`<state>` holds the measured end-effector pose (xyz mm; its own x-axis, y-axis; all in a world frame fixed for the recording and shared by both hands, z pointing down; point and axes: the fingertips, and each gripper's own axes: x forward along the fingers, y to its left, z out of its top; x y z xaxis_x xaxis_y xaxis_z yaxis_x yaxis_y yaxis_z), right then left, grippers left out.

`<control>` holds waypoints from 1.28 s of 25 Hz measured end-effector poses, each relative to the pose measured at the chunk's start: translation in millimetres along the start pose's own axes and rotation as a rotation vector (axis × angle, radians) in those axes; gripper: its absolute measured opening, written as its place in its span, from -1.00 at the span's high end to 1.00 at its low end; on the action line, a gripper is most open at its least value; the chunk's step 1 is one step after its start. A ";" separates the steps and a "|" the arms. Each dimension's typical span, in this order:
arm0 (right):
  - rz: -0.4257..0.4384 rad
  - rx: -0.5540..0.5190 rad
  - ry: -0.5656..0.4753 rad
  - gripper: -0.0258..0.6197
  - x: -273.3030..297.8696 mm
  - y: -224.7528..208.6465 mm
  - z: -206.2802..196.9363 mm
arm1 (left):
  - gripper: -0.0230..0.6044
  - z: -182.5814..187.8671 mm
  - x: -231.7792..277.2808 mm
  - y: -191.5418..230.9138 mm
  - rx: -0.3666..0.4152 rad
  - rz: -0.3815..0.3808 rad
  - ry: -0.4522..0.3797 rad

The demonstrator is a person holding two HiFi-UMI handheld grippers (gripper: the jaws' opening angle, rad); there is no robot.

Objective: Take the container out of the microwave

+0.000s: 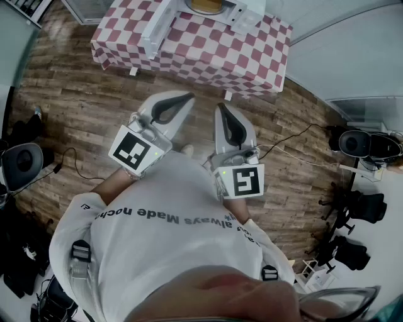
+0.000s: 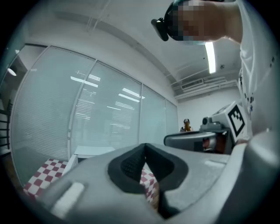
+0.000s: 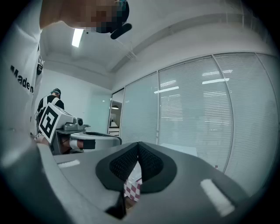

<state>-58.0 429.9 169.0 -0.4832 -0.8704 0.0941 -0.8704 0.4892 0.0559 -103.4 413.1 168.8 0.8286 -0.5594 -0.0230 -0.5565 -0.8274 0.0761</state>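
Note:
The white microwave (image 1: 242,12) stands on a table with a red-and-white chequered cloth (image 1: 208,53) at the top of the head view. Its door (image 1: 157,25) hangs open towards me. A yellowish container (image 1: 204,5) shows inside, cut off by the frame edge. My left gripper (image 1: 190,96) and right gripper (image 1: 221,107) are held side by side close to my chest, well short of the table. Both are shut and empty. In the left gripper view the pads of the left gripper (image 2: 145,148) meet, as do those of the right gripper (image 3: 138,145) in the right gripper view.
Wood floor (image 1: 82,113) lies between me and the table, with cables (image 1: 296,141) across it. A chair (image 1: 22,165) stands at the left and dark equipment (image 1: 359,143) at the right. A glass wall with blinds (image 3: 197,113) rises behind the table. Another person (image 3: 51,101) stands far off.

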 end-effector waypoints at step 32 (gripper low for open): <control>-0.019 0.019 0.005 0.92 84.2 55.9 -3.9 | 0.92 -18.8 -54.0 88.1 -0.024 -0.004 0.025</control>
<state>-147.0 384.2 183.9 -0.4659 -0.8793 0.0984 -0.8811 0.4712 0.0391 -196.1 371.4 195.5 0.8322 -0.5545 0.0016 -0.5519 -0.8279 0.0999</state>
